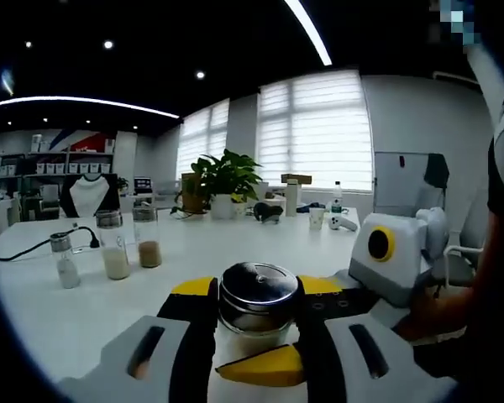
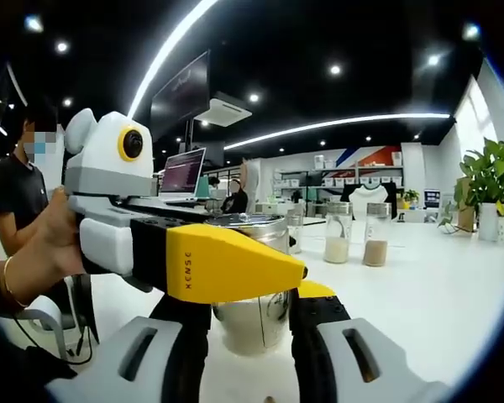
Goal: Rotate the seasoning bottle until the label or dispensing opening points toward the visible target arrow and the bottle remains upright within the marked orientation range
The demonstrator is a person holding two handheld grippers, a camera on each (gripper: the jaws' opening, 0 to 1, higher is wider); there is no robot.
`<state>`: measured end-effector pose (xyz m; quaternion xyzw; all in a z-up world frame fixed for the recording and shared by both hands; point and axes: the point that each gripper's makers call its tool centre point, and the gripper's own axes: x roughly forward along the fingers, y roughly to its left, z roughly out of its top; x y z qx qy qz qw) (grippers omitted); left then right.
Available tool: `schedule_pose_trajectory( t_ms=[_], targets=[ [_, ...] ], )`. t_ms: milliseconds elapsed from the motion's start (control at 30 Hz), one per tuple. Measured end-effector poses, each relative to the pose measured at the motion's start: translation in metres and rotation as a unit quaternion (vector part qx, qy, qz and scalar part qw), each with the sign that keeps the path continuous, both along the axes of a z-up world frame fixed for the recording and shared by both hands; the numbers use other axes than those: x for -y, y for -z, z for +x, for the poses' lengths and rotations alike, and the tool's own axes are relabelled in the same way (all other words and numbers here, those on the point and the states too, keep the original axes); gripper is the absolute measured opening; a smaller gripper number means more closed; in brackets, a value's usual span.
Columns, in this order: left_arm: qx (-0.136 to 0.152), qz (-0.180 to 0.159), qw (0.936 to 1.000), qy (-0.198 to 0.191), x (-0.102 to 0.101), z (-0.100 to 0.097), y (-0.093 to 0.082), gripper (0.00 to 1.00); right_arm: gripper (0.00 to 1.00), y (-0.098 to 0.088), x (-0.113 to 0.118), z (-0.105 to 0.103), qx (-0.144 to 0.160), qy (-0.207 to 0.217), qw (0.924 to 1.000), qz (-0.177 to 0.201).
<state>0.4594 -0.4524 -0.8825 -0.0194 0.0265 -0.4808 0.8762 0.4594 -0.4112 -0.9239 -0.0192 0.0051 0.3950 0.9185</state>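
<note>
Seasoning bottle [image 1: 257, 306]: lower body hidden behind left gripper [image 1: 257, 323] jaws; label and dispensing opening not discernible. Right gripper view: the left gripper's yellow jaw covers upper bottle [image 2: 254, 285]. No target arrow discernible on table [image 1: 34, 294]. Three far jars [image 1: 116, 245]: contents too small to identify.

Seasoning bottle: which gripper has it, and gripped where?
Both. The left gripper clamps the seasoning bottle just under its metal cap; the right gripper closes on the glass body lower down, bottle upright on the white table.
</note>
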Motion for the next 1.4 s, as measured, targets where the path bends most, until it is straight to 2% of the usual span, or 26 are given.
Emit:
schedule_pose_trajectory(
  t_ms=[267,400,500,600,800,933,1100,1233,1400],
  targets=[
    [0.018,0.004,0.9989,0.042,0.0,-0.005,-0.003,0.38,0.36,-0.002,-0.003,-0.001,-0.004,-0.008,1.0,0.001],
    [0.013,0.001,0.9984,0.056,0.0,-0.006,-0.003,0.38,0.36,-0.002,-0.004,-0.002,-0.007,-0.012,0.9999,0.001],
    [0.015,0.015,0.9949,0.099,0.002,-0.014,0.0,0.38,0.37,0.001,-0.008,-0.005,-0.015,-0.026,0.9995,-0.003],
    [-0.006,0.001,0.9936,0.113,-0.002,-0.013,0.002,0.38,0.37,0.004,-0.01,-0.007,-0.02,-0.032,0.9993,-0.003],
    [-0.027,-0.021,0.9917,0.124,-0.006,-0.013,0.004,0.38,0.37,0.006,-0.013,-0.009,-0.024,-0.038,0.999,-0.006],
    [-0.029,-0.017,0.9906,0.133,-0.008,-0.015,0.006,0.38,0.37,0.009,-0.017,-0.01,-0.028,-0.045,0.9985,-0.01],
    [-0.035,-0.007,0.9861,0.162,-0.005,-0.025,0.008,0.38,0.4,0.011,-0.021,-0.014,-0.032,-0.056,0.9978,-0.016],
    [-0.032,0.006,0.9854,0.167,-0.005,-0.027,0.01,0.38,0.41,0.014,-0.021,-0.012,-0.035,-0.056,0.9976,-0.021],
    [-0.031,0.006,0.9846,0.172,-0.005,-0.029,0.009,0.38,0.41,0.013,-0.022,-0.012,-0.04,-0.059,0.9974,-0.011]
  ],
)
